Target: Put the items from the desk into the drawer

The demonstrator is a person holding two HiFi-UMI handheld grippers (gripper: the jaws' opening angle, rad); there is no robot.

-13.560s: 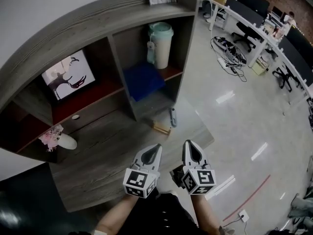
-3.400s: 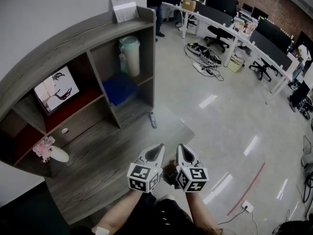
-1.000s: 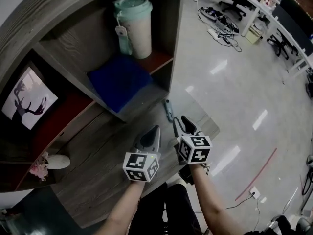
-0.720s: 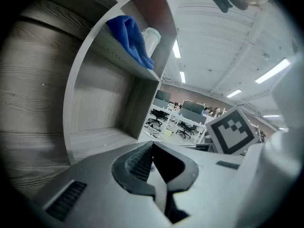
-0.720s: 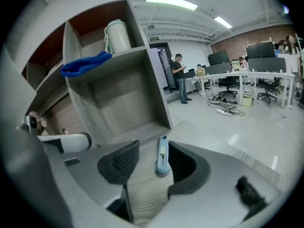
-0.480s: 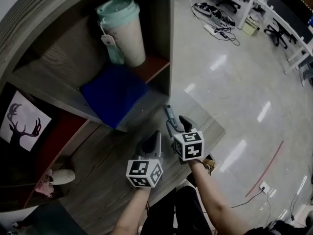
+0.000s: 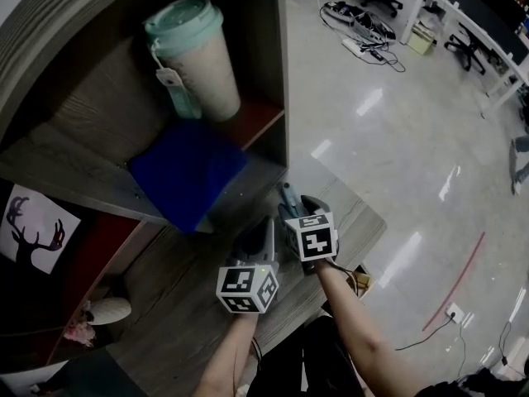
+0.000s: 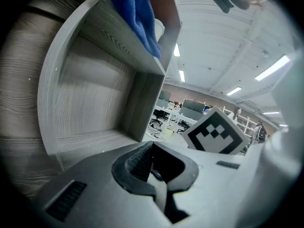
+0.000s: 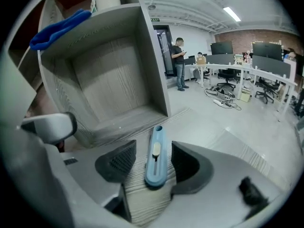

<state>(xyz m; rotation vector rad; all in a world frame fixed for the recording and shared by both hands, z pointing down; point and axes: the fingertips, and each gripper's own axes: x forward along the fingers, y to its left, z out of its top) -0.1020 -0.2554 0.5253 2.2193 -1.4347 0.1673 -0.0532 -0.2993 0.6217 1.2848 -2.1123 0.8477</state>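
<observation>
Cutter lies on desk beside shelf unit.

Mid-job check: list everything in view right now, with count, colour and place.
utility knife: one, blue, flat on the desk
cloth: one, blue, on the shelf, edge overhanging
cup: one, cream with mint lid, behind the cloth
deer picture: one, black on white, left compartment
vase: one, white, pink flowers, lower left
desk: one, grey wood
office desks: several, white, background
left gripper: grey, shut, empty
right gripper: grey, jaws just opened, straddling the knife without touching it
</observation>
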